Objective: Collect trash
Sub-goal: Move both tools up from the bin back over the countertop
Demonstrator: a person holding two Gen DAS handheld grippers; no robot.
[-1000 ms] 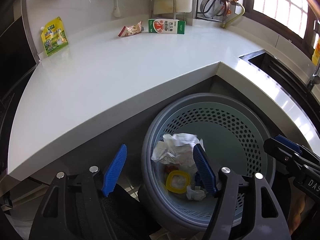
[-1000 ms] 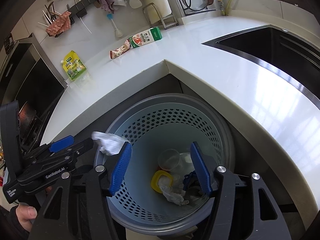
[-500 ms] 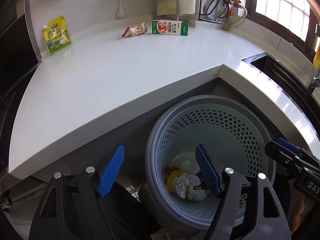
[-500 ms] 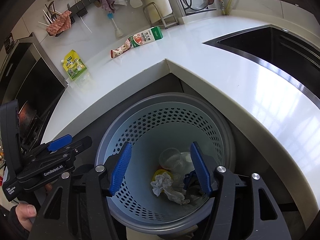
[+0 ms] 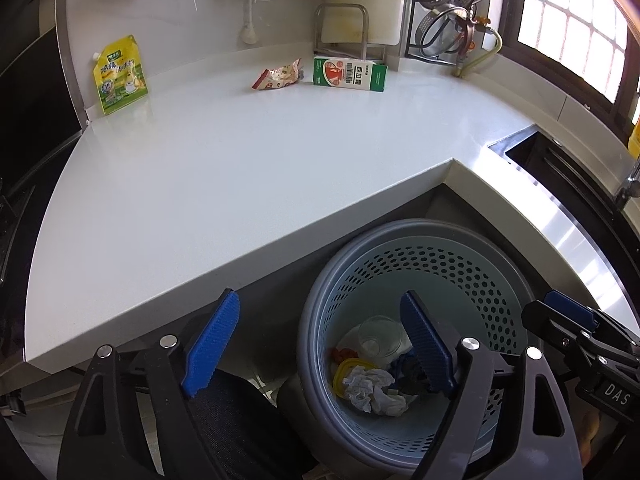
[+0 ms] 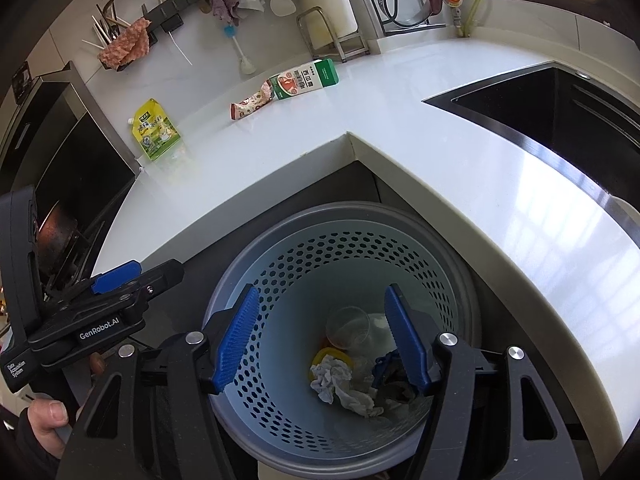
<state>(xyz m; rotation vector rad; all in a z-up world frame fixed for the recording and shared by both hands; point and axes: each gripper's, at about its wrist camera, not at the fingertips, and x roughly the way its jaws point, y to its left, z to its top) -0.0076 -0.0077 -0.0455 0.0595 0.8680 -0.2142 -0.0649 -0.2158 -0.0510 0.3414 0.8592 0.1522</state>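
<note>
A grey perforated trash basket (image 5: 460, 264) (image 6: 344, 256) stands on the floor in the counter's inner corner. Inside lie crumpled white paper (image 5: 374, 394) (image 6: 332, 376), a clear plastic cup (image 6: 347, 326), a yellow ring lid and dark scraps. On the white counter lie a yellow-green pouch (image 5: 119, 76) (image 6: 156, 130), a red-white snack wrapper (image 5: 278, 76) (image 6: 250, 106) and a green-white carton (image 5: 350, 74) (image 6: 304, 79). My left gripper (image 5: 320, 344) is open and empty at the basket's left rim. My right gripper (image 6: 322, 340) is open and empty over the basket.
A dark sink (image 6: 560, 120) is set in the counter at the right. A dish rack with pots (image 5: 452, 12) and a metal stand (image 5: 340, 28) line the back wall. Cloths and utensils hang on a wall rail (image 6: 180, 12). A dark stove area (image 6: 60, 184) lies left.
The crumpled paper dropped from my left gripper into the basket and settled at the bottom. My left gripper has risen and drawn back a little. The right gripper stays over the basket.
</note>
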